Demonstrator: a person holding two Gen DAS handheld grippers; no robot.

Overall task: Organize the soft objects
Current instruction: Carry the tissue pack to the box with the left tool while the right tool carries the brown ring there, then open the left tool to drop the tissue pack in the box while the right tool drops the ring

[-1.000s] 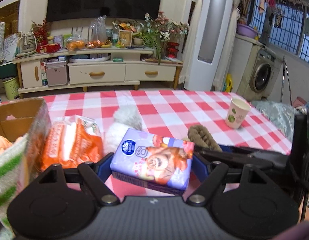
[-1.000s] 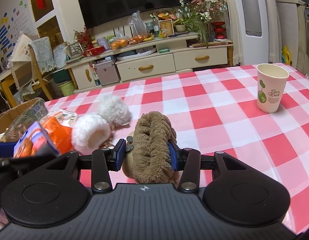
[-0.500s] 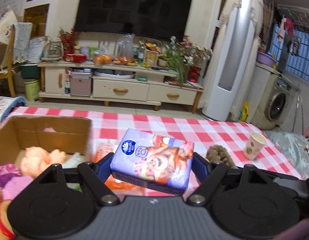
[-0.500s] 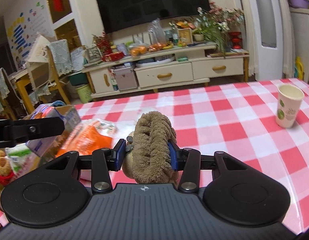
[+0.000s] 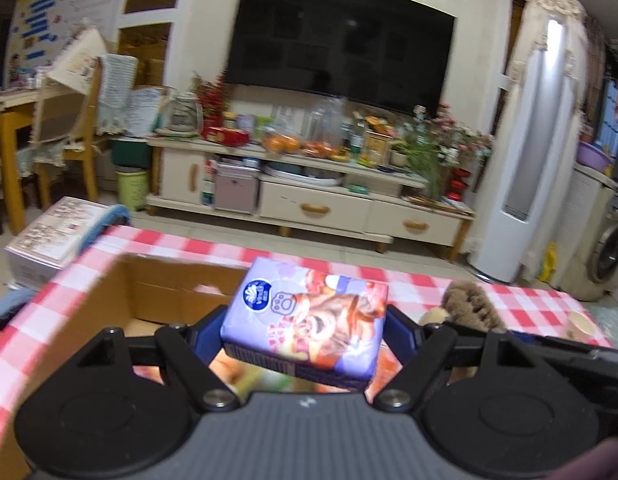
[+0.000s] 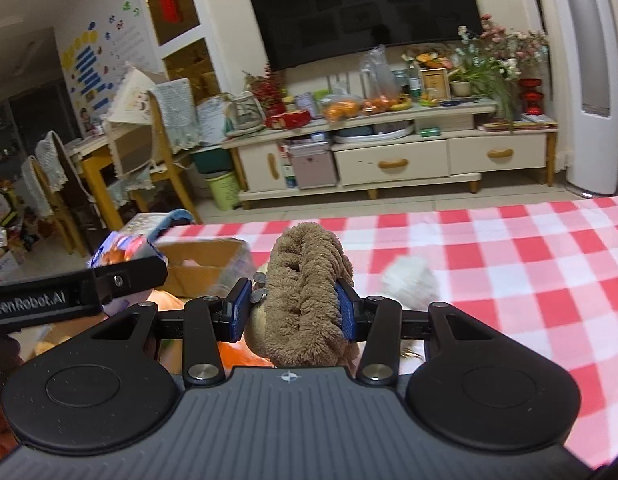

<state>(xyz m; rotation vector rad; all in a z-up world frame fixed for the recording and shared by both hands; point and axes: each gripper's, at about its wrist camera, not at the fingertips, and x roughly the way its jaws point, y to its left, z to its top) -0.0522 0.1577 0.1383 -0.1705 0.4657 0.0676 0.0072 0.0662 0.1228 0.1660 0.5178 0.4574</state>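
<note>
My left gripper [image 5: 305, 330] is shut on a purple tissue pack [image 5: 305, 322] and holds it in the air over an open cardboard box [image 5: 177, 292]. The pack also shows at the left of the right wrist view [image 6: 125, 250]. My right gripper [image 6: 295, 312] is shut on a brown plush toy [image 6: 307, 292], held above the table just right of the box [image 6: 205, 264]. The plush toy also shows in the left wrist view [image 5: 469, 306]. Soft items lie in the box, mostly hidden under the grippers.
A white fluffy ball [image 6: 409, 286] and an orange packet [image 6: 237, 356] lie on the red-checked tablecloth [image 6: 509, 264] near the box. A paper cup [image 5: 581, 326] stands at the table's right. The left gripper's arm [image 6: 69, 294] is close beside my right gripper.
Both grippers have lifted and moved left with their loads. The tissue pack is now over the box, and the plush toy has come up beside it.
</note>
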